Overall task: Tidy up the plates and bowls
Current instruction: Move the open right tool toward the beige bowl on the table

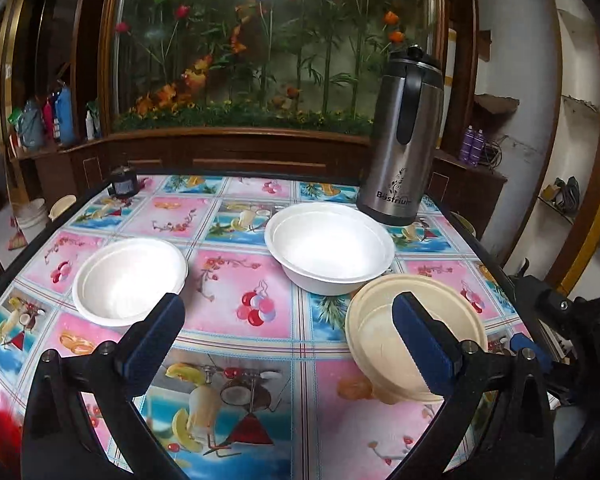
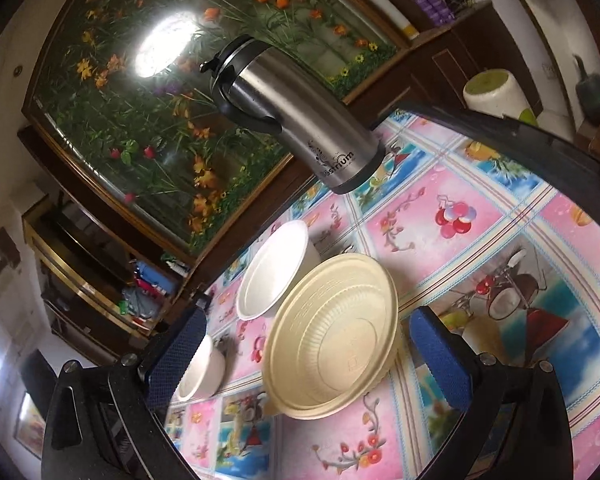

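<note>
Both grippers are spread wide, holding nothing. The cream ribbed bowl [image 2: 332,336] sits right between the right gripper [image 2: 308,344] fingers, so that hand's nearest. Left gripper [image 1: 288,328] hovers near the small white bowl [image 1: 130,280], with the bigger white bowl [image 1: 328,246] farther back.

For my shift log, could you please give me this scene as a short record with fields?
surface: table with fruit-print tablecloth
bowls: three, all upright and apart, none stacked
small white foam bowl: near the left tongs
large white foam bowl: centre, in front of the flask
cream plastic bowl: between the open right tongs' fingers, not gripped
steel vacuum flask: upright at the far edge
left tongs: open, empty
right tongs: open, tilted view
</note>
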`<action>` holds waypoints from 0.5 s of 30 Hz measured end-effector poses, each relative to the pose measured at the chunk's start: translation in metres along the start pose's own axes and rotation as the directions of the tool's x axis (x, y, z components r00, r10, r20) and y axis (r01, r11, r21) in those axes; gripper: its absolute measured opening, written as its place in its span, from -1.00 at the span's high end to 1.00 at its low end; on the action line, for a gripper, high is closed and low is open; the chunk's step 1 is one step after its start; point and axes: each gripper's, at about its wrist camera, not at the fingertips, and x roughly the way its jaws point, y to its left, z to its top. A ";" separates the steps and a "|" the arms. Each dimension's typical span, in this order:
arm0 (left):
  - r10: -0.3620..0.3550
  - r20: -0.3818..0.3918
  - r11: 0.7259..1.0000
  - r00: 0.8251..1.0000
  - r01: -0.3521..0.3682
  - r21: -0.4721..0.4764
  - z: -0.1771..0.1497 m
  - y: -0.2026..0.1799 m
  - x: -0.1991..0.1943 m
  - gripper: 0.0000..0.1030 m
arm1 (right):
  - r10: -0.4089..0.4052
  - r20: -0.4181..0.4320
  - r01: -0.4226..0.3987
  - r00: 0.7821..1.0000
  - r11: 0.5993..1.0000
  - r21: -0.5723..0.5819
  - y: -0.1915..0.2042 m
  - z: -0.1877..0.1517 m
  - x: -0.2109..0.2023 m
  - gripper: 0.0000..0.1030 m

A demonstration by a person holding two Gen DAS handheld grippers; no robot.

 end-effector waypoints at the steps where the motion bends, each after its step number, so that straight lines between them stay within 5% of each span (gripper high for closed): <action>1: 0.004 -0.010 1.000 1.000 -0.004 0.004 0.002 0.000 0.003 -1.00 | -0.011 0.007 0.011 1.000 1.000 -0.014 0.002 -0.001 0.000 -1.00; 15: -0.031 -0.027 0.999 0.999 0.031 -0.012 0.001 0.000 0.005 -1.00 | -0.054 0.012 0.054 0.998 0.998 -0.015 -0.002 -0.002 0.003 -1.00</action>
